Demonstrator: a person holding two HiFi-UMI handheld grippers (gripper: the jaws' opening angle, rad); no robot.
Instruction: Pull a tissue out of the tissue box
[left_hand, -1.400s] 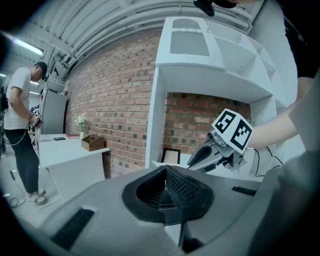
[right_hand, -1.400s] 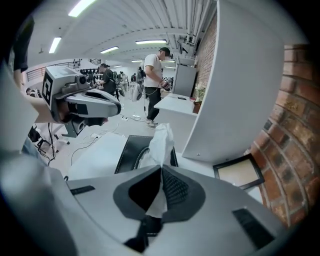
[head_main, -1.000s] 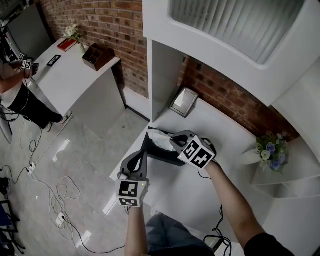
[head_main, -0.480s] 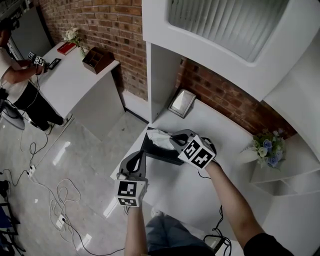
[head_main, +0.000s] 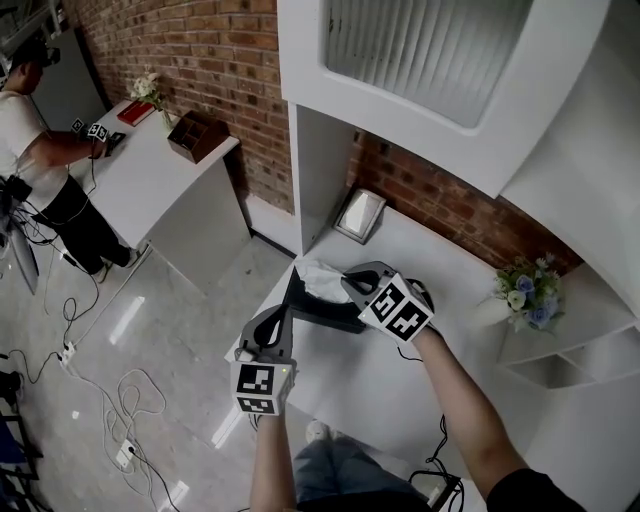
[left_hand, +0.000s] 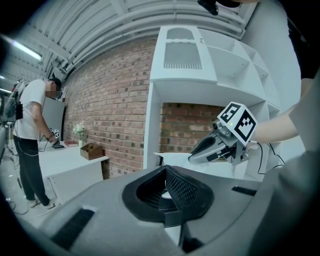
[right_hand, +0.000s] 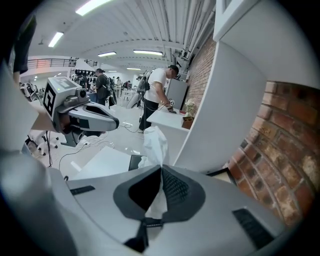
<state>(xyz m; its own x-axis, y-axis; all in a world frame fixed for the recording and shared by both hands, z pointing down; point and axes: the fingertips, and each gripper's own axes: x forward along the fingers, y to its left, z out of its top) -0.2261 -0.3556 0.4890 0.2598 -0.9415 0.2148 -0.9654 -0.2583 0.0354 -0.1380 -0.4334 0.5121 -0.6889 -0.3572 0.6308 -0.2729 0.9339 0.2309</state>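
A black tissue box lies near the left edge of the white counter. A white tissue stands up out of its top. My right gripper is shut on that tissue; in the right gripper view the tissue runs between the closed pads and sticks out past the tips. My left gripper is shut, its tips at the box's left end. Whether it pinches the box wall I cannot tell. In the left gripper view its jaws meet, and the right gripper hangs ahead of them.
A silver-framed object leans in the brick alcove behind the box. A flower bunch sits at the counter's right. A white shelf column rises behind the box. Cables trail over the floor. A person works at the far desk.
My right gripper has risen a little with the tissue, which now stands slightly higher out of the box. The person at the far desk has moved further into view.
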